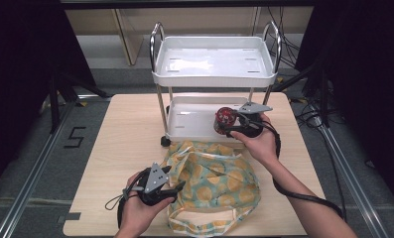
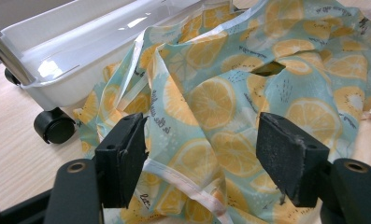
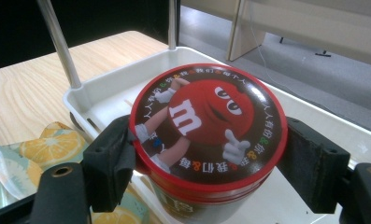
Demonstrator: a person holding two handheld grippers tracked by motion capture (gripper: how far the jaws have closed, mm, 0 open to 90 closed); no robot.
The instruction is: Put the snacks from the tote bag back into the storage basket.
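1. My right claw [image 1: 232,125] grips the red-lidded candy tub [image 3: 206,126] upright over the cart's lower tray [image 1: 184,119].
2. My left claw [image 1: 172,192] hangs released; the lemon-print bag [image 1: 214,181] lies at its three o'clock.

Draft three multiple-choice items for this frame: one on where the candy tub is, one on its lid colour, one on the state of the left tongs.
1. Where is the candy tub?
A. between the right tongs, over the cart's lower tray
B. on the cart's top tray
C. inside the bag

2. What colour is the tub's lid?
A. blue
B. red
C. white

3. How do the left tongs stand?
A. shut on a bag strap
B. shut on the cart's rail
C. open over the lemon-print bag

Key:
1 A: both black pads flank the tub above the white tray.
2 B: its rim and printed face are red.
3 C: a wide gap separates the pads, with fabric between them.
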